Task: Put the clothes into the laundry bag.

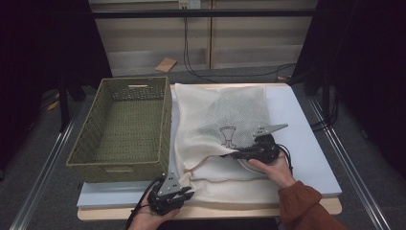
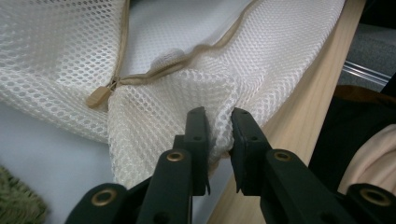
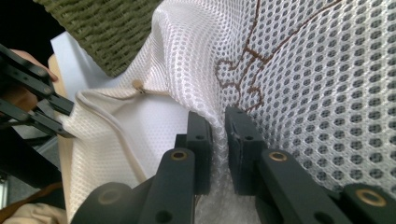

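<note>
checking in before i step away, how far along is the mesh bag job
Done: the mesh laundry bag lies on the table beside the woven basket, its zipper open. In hand: the left gripper has the near corner between its jaws, the right gripper the upper layer's edge. Left: nothing is in the basket yet.

In the high view my left hand is cut off at the bottom edge, and my right sleeve runs out of the picture too. The mesh bag covers much of the table's top. Through the mesh I can make out something pale grey inside, perhaps cloth; I cannot tell. In my right gripper view the brown drawing on the bag is cut off at the top.
</note>
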The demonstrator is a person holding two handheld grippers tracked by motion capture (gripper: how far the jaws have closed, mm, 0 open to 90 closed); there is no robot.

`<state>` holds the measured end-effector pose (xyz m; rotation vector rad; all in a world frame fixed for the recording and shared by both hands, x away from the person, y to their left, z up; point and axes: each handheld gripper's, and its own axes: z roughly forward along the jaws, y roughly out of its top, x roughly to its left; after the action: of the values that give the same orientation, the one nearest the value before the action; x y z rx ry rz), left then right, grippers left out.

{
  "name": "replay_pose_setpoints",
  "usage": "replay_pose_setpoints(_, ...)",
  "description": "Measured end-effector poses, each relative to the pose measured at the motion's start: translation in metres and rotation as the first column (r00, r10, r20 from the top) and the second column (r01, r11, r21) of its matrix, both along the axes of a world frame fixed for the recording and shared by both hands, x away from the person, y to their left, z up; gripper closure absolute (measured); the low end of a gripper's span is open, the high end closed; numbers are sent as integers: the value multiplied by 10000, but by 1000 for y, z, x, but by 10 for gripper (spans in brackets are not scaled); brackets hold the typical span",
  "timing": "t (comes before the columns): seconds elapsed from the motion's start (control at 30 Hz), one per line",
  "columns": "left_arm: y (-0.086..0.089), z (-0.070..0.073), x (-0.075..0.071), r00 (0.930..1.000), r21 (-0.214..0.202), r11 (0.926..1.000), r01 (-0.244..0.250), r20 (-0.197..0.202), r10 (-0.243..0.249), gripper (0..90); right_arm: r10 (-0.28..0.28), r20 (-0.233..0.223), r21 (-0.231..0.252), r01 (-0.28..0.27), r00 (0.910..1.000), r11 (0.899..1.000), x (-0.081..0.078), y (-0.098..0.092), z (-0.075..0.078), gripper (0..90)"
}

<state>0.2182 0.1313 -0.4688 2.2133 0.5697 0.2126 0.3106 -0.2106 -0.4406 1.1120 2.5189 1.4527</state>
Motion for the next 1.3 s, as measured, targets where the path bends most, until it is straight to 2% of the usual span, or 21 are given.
replay_pose_setpoints(0.07, 5, 2, -1, 10000, -126, 9999, 7, 37, -7, 684, 6, -65, 18, -6, 10000, 10000, 0, 0, -1, 811)
replay_pose_setpoints(0.17, 14, 7, -3, 9998, -673, 9976, -142, 134, 152, 640, 2, -72, 19, -2, 10000, 10000, 1, 0, -1, 810)
replay_pose_setpoints(0.2, 18, 10, -3, 9996, -708, 9974, -126, 250, 144, 640, -6, -66, 18, 6, 10000, 10000, 1, 0, -1, 810)
replay_pose_setpoints(0.27, 27, 14, -3, 9988, -1000, 9945, -302, 350, 338, 615, 12, -81, 41, -11, 10000, 10000, 1, 0, -2, 811)
replay_pose_setpoints(0.3, 35, 17, 0, 9976, -1325, 9901, -464, 441, 527, 607, -2, -91, 42, 2, 10000, 10000, 2, 0, -2, 816)
replay_pose_setpoints(0.33, 35, 17, 0, 9976, -1325, 9901, -464, 441, 527, 598, -2, -91, 42, 2, 10000, 10000, 2, 0, -2, 816)
replay_pose_setpoints(0.37, 38, 19, 5, 9952, -1389, 9870, -809, 436, 877, 599, -43, -120, 23, 44, 9999, 10000, 2, 0, -2, 831)
replay_pose_setpoints(0.43, 36, 17, 7, 9940, -1354, 9861, -965, 375, 1024, 598, -44, -129, 16, 44, 9999, 10000, 3, 0, -2, 834)
replay_pose_setpoints(0.47, 34, 16, 9, 9944, -1134, 9889, -959, 334, 1003, 598, -44, -129, 16, 44, 9999, 10000, 3, 0, -2, 834)
replay_pose_setpoints(0.53, 21, 8, 13, 9945, -578, 9931, -1021, 181, 1033, 495, -29, -133, 22, 29, 9999, 10000, 3, 0, -3, 834)
replay_pose_setpoints(0.57, 21, 8, 13, 9945, -578, 9931, -1021, 181, 1033, 459, -37, -149, 37, 38, 9999, 10000, 3, 0, -3, 833)
replay_pose_setpoints(0.67, 12, 1, 15, 9950, -132, 9950, -985, 166, 987, 439, -30, -163, 43, 31, 9999, 10000, 3, 0, -3, 833)
replay_pose_setpoints(0.73, 11, -4, 18, 9950, 1, 9950, -1000, -21, 1000, 436, -16, -156, 49, 17, 9999, 10000, 3, 0, -3, 829)
replay_pose_setpoints(0.77, 12, -7, 20, 9952, 272, 9949, -971, -115, 974, 438, 16, -138, 57, -16, 9999, 10000, 2, 1, -2, 820)
replay_pose_setpoints(0.8, 11, -9, 21, 9937, 165, 9937, -1110, -136, 1112, 437, 67, -132, 35, -67, 9999, 10000, 2, 1, -2, 803)
replay_pose_setpoints(0.87, 12, -10, 22, 9935, 290, 9934, -1114, -211, 1120, 421, 133, -123, 48, -133, 9998, 9999, 2, 1, -2, 784)
replay_pose_setpoints(0.9, 14, -14, 25, 9924, 135, 9933, -1147, -423, 1152, 416, 205, -183, 32, -205, 9996, 9998, 2, 2, -3, 744)
replay_pose_setpoints(1.0, 16, -14, 25, 9916, 80, 9927, -1202, -470, 1204, 483, 303, -168, 31, -302, 9994, 9995, 1, 3, -3, 719)
replay_pose_setpoints(1.03, 18, -12, 25, 9925, -104, 9955, -946, -792, 935, 575, 382, -111, -16, -383, 9992, 9993, 0, 3, -2, 703)
replay_pose_setpoints(1.13, 20, -11, 23, 9929, -96, 9963, -859, -836, 848, 761, 409, -112, 19, -409, 9991, 9992, -1, 3, -1, 662)
replay_pose_setpoints(1.3, 31, -3, 9, 9933, -86, 9955, -941, -687, 933, 787, 509, -42, 18, -509, 9987, 9987, -4, 5, 3, 589)
